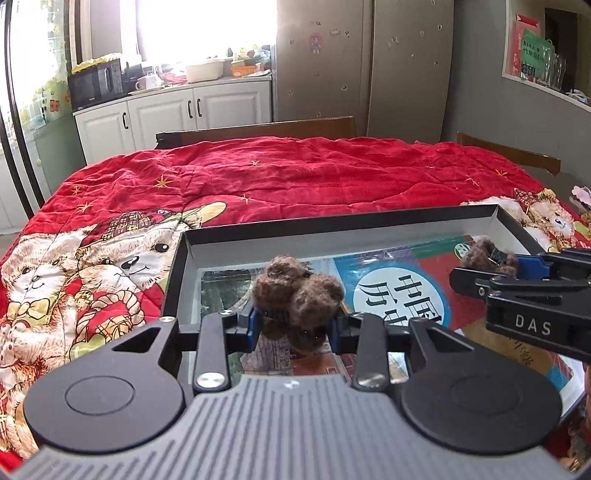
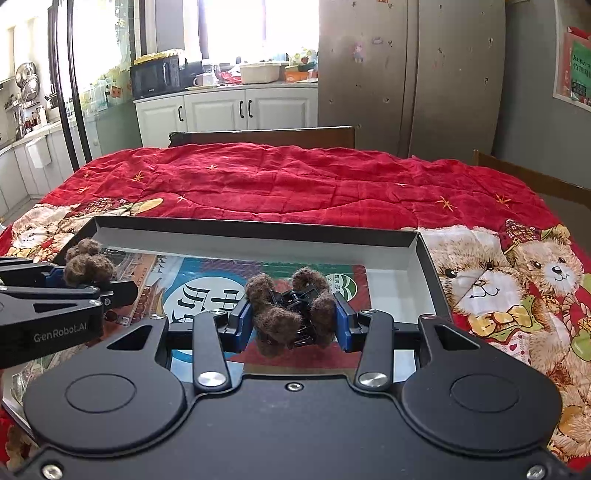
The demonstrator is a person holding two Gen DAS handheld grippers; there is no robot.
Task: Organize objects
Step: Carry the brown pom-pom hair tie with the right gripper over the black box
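"DAS" marks the right gripper [image 1: 495, 258]; "GenRobot.AI" marks the left gripper [image 2: 86, 275].

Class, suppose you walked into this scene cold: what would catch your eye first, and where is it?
Two fuzzy brown hair claw clips stand out: one is pinched in the left hand-held gripper, the other in the right hand-held gripper. Both hang over a shallow black-rimmed box lined with a printed poster. Beneath it spreads a bright red quilt with teddy bears, covering the table.

Bright window [image 1: 207, 26] above white cabinets [image 1: 177, 114]; grey wall [image 1: 476, 92] right.
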